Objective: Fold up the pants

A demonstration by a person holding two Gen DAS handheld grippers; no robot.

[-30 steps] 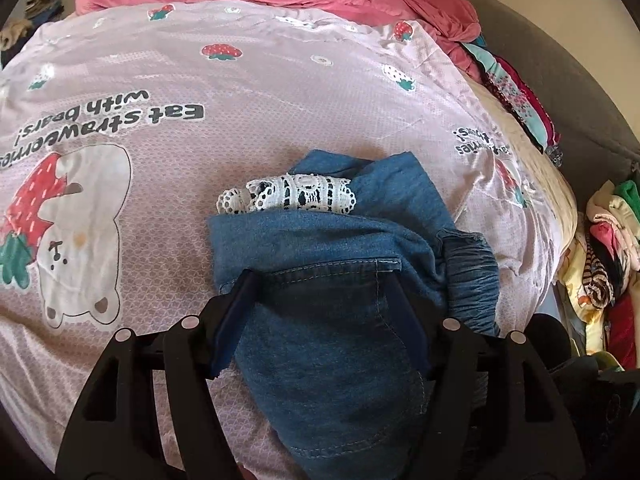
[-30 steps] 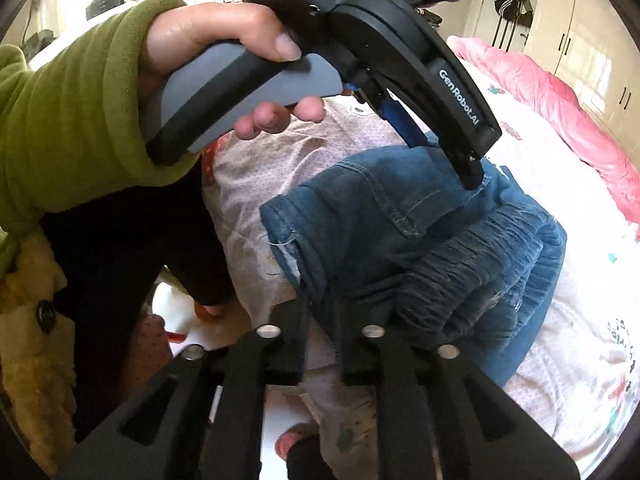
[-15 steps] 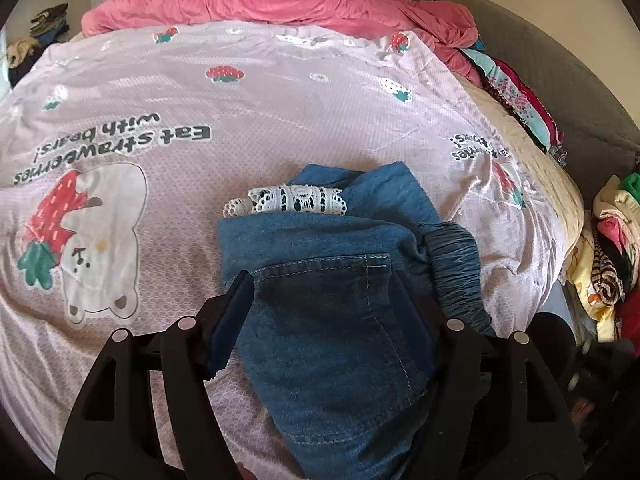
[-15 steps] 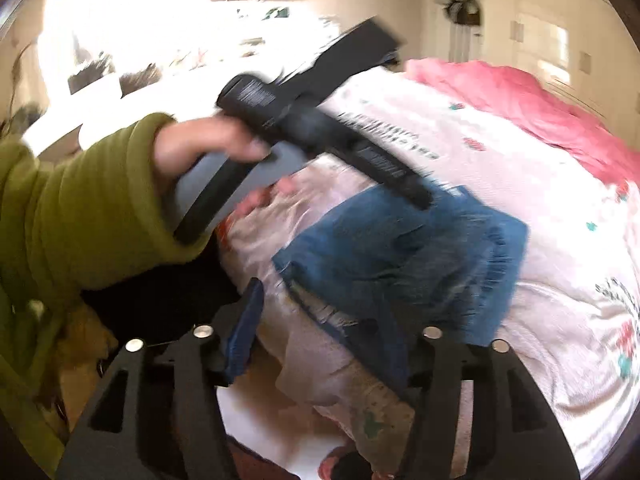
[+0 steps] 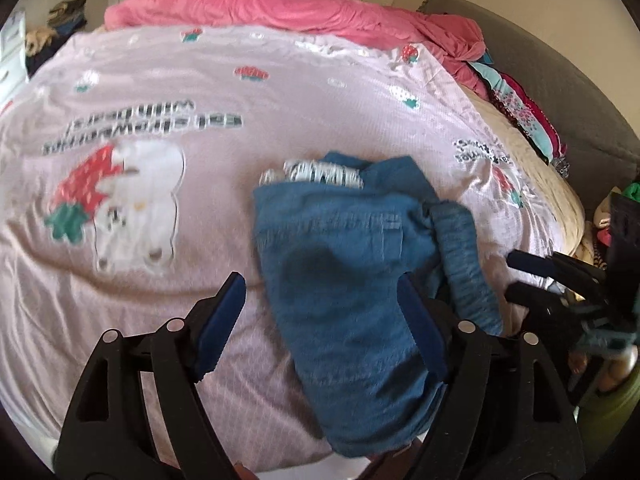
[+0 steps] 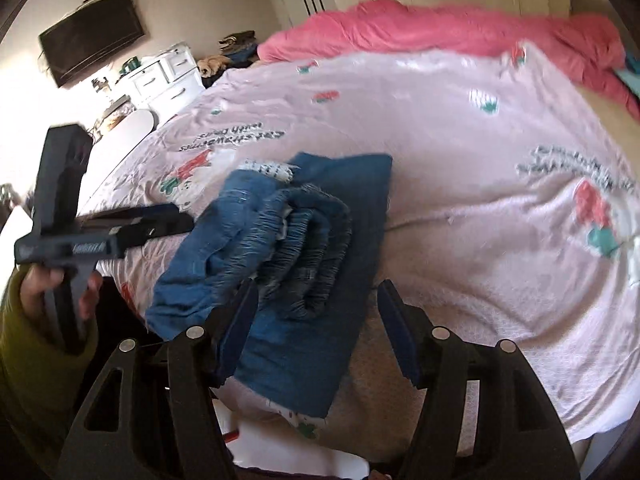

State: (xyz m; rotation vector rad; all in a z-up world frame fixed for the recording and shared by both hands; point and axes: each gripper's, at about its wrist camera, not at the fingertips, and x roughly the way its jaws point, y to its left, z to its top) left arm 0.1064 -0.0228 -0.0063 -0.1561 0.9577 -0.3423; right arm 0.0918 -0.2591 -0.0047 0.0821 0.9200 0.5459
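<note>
Pink strawberry-print bedding (image 5: 280,92) covers the bed, with a rose quilt (image 5: 288,4) bunched along its far edge. At the left, the left tongs (image 5: 320,316) stand with jaws opening, straddling the pants without pressing them. Folded pants (image 5: 348,280) lie at the bed's near edge, white lace (image 5: 316,172) peeking from their far side. At the right, the right tongs (image 6: 316,328) are opening too, clear of the denim.

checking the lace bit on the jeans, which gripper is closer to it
Left, as far as these views show. The left gripper sits over the jeans below the lace; the right gripper hangs at their near edge.
</note>
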